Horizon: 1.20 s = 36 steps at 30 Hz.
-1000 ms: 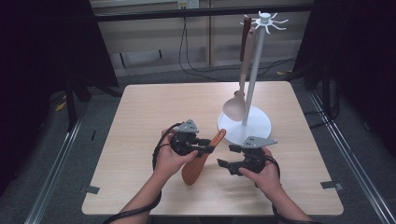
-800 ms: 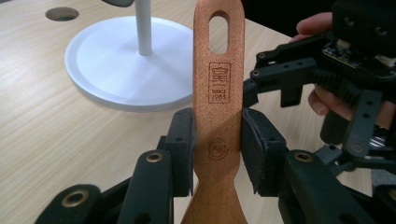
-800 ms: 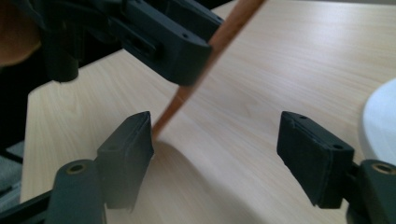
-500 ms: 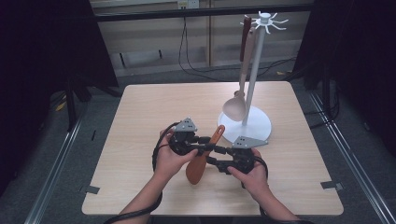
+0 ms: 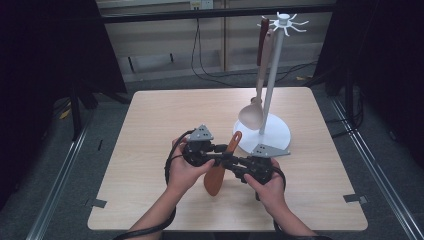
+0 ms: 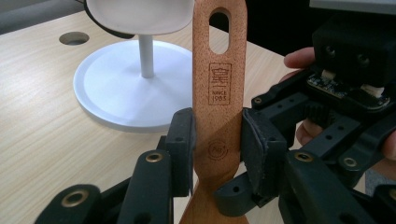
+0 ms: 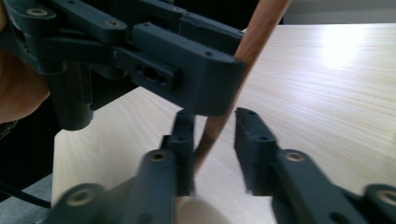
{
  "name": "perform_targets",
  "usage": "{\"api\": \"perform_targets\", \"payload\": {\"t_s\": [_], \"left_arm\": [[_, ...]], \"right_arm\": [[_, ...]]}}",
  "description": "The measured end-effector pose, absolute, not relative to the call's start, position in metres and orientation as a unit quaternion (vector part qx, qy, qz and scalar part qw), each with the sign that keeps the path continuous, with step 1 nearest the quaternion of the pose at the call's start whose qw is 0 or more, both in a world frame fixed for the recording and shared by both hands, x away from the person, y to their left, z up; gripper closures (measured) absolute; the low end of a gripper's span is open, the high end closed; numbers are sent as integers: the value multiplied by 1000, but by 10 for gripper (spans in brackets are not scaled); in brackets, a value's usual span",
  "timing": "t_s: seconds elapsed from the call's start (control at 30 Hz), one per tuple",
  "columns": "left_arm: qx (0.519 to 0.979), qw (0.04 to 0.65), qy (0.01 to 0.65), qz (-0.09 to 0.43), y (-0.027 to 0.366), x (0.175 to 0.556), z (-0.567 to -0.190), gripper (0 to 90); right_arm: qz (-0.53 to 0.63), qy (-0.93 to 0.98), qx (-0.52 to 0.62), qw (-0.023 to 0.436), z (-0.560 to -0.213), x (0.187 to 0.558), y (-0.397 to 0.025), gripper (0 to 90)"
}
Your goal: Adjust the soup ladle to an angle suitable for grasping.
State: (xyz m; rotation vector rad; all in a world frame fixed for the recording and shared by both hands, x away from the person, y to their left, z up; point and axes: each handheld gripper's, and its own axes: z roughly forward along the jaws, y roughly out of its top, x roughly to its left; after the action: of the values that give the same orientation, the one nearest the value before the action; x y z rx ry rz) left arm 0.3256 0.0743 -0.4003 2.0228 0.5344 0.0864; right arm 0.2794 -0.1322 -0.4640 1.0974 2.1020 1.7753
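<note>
The left gripper holds a brown wooden spatula by its handle, with one black pad on each thin side, squeezing it tight. The right gripper has its jaws apart around the thin edge of the same handle, just below the left one, and it does not pinch yet. From the high view, the spatula is in the air over the near part of the table, between the two hands, close to the white round base of the hanging stand. A pale spoon already hangs there. I think the job now is to pass the spatula from one gripper to the other. To do that well, the right gripper should close on the flat faces and feel firm before the left lets go, so the spatula does not spin or drop. The spatula's long line runs from the wide blade, low and near the person, up to the hole end, which points away toward the stand. That hole is what could go on a hook.
</note>
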Motion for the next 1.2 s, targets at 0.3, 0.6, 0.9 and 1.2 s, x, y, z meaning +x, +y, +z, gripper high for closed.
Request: {"api": "perform_targets", "payload": {"t_s": [0.3,0.6,0.9,1.2], "left_arm": [[822,526,212,44,79,324,-392,807],[822,525,213,58,83,325,-391,636],[827,506,237,59,93,332,-405,696],[839,488,237,48,86,334,-414,870]], "right_arm": [[606,690,382,101,-461,279,-142,832],[606,693,378,101,-455,280,-152,833],[612,697,361,99,-449,280,-162,833],[629,689,350,85,-445,279,-164,833]]}}
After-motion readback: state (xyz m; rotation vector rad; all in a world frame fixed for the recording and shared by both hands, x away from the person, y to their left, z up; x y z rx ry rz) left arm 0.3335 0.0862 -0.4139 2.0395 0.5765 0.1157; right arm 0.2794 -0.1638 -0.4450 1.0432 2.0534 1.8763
